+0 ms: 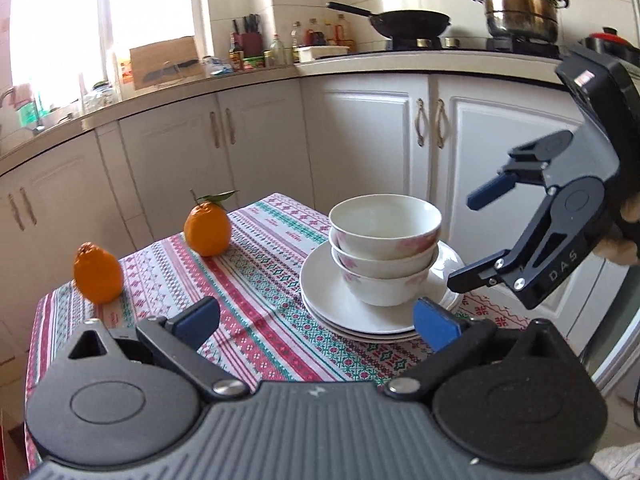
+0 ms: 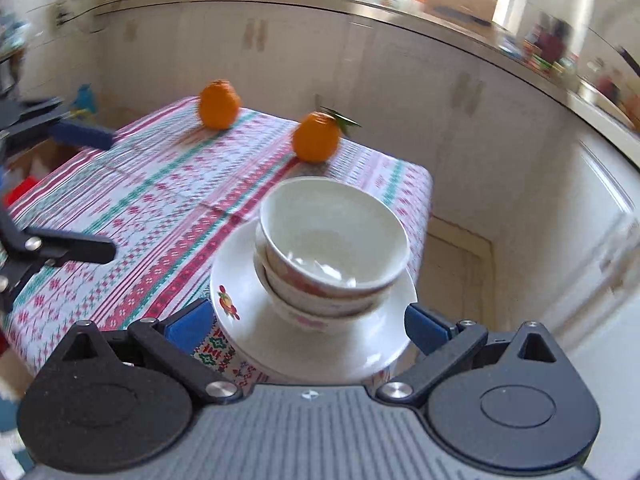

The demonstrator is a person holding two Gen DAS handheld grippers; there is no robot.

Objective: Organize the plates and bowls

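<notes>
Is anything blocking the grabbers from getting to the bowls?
No, nothing visible does. The bowls sit stacked on the plates, with bare tablecloth in front. Both the left gripper and the right gripper are open, and the two oranges stand off to the side.

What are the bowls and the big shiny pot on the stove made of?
The bowls look like glazed ceramic: smooth glossy white, with pink flower prints and light glinting off them. The pot looks like polished metal, probably stainless steel: silvery and mirror-like, reflecting the room.
</notes>
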